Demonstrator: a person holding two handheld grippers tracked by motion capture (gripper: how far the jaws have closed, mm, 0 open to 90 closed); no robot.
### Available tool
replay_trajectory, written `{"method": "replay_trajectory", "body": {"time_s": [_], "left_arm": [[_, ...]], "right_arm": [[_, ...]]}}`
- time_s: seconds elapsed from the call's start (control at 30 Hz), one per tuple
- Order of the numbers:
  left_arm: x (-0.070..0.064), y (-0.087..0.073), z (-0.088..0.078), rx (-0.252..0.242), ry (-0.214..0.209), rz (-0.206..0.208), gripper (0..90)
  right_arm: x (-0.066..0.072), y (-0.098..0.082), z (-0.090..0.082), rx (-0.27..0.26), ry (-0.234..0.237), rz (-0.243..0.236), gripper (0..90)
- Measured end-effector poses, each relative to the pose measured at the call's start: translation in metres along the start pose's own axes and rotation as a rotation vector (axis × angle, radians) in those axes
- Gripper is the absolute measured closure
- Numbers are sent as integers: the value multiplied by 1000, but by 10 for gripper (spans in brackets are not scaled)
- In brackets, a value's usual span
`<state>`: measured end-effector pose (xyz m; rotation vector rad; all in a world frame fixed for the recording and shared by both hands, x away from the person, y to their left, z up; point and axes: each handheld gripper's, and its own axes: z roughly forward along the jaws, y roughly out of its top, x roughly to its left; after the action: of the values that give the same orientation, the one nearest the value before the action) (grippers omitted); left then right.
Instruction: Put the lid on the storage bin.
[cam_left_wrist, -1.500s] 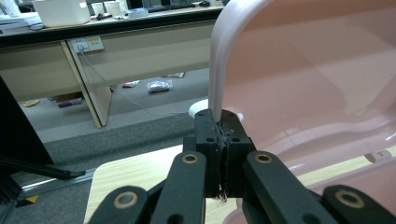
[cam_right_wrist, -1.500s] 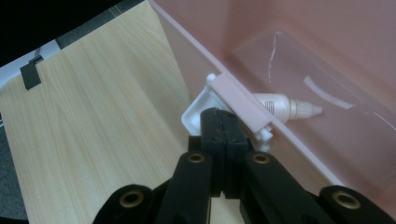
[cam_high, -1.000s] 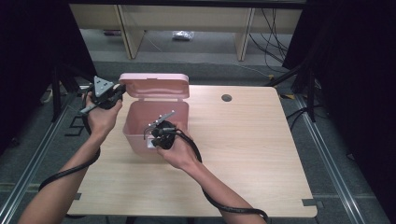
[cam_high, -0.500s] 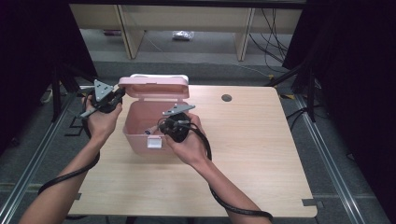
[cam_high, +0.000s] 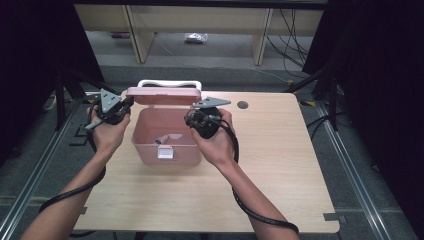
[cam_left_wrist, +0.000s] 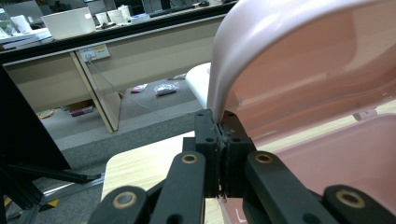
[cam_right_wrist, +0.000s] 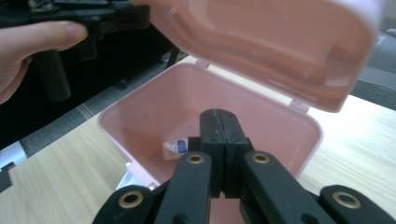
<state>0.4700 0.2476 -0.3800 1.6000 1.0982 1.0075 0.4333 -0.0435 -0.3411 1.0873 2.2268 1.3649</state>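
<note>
Lid (cam_high: 163, 95): raised, edge pinched by left gripper (cam_left_wrist: 218, 122)
Right gripper (cam_right_wrist: 218, 116): pressed together, empty, above box (cam_high: 165, 142)
Inside: small bottle (cam_right_wrist: 176, 146)

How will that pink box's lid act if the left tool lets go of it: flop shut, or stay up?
Probably drops shut: the lid hangs forward over the pink box, and the left tool pinches its edge, seemingly holding it up. It looks like thin moulded plastic, so likely light and a bit flexible. With just one small item inside, a push may slide the box.
</note>
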Motion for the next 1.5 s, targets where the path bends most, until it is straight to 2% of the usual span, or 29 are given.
{"method": "replay_trajectory", "body": {"time_s": [0.03,0.07,0.1,0.13,0.23,0.27,0.33,0.4,0.47,0.5,0.6,0.63,0.7,0.8,0.83,0.93,1.0,1.03,1.07,1.17,1.2,1.27,1.33,1.37,1.4,1.43,1.5], "left_arm": [[0,0,0,0,-1,1,878],[0,-1,-1,3,-1,5,877],[0,-1,-2,4,-2,5,877],[0,-1,-2,4,-3,3,877],[-1,-4,-4,5,-7,-5,875],[-1,-5,-4,2,-7,-5,875],[-1,-5,-5,3,-7,-4,875],[-1,-7,-6,5,-10,-5,874],[-1,-8,-8,9,-14,-2,873],[-1,-8,-8,11,-15,-2,872],[-2,-11,-10,13,-17,3,871],[-2,-12,-11,14,-19,4,871],[-3,-14,-12,15,-19,3,870],[-3,-15,-14,18,-22,2,868],[-3,-16,-15,20,-23,5,868],[-4,-17,-16,19,-26,5,866],[-4,-17,-16,21,-27,5,866],[-4,-17,-16,22,-29,6,865],[-4,-17,-17,23,-30,6,864],[-3,-18,-18,30,-37,2,858],[-3,-18,-19,30,-40,2,844],[-2,-18,-24,44,-48,8,767],[-3,-19,-33,60,-69,6,683],[-4,-19,-37,61,-70,11,659],[-4,-19,-44,75,-81,28,641],[-5,-18,-51,69,-90,23,631],[-6,-16,-62,65,-102,32,624]], "right_arm": [[-3,2,0,-8,-2,-19,900],[-3,2,0,-10,-7,-1,900],[-5,4,0,-11,-12,-8,900],[-6,5,0,-4,-16,4,900],[-8,8,1,-23,-17,-7,900],[-8,9,1,-21,-15,5,900],[-9,10,2,-27,-18,-14,900],[-8,11,2,-23,-18,0,900],[-8,12,1,-23,-32,-16,900],[-7,11,2,-24,-20,6,900],[-8,11,2,-23,-26,18,900],[-10,11,1,-25,-40,-8,900],[-10,11,1,-22,-38,-14,900],[-10,11,0,-14,-36,12,900],[-11,12,0,-21,-37,-13,900],[-10,11,1,-22,-33,9,900],[-10,10,1,-20,-31,-6,900],[-9,10,0,-11,-36,15,900],[-9,10,0,-12,-35,16,900],[-10,9,0,-12,-32,-5,900],[-11,9,0,-18,-41,-22,900],[-11,8,0,-14,-40,-19,900],[-9,8,-1,-5,-33,13,900],[-9,8,-2,-5,-35,9,900],[-8,7,-2,-2,-33,9,900],[-9,7,-2,-3,-34,-12,900],[-8,5,-2,3,-25,7,900]]}}
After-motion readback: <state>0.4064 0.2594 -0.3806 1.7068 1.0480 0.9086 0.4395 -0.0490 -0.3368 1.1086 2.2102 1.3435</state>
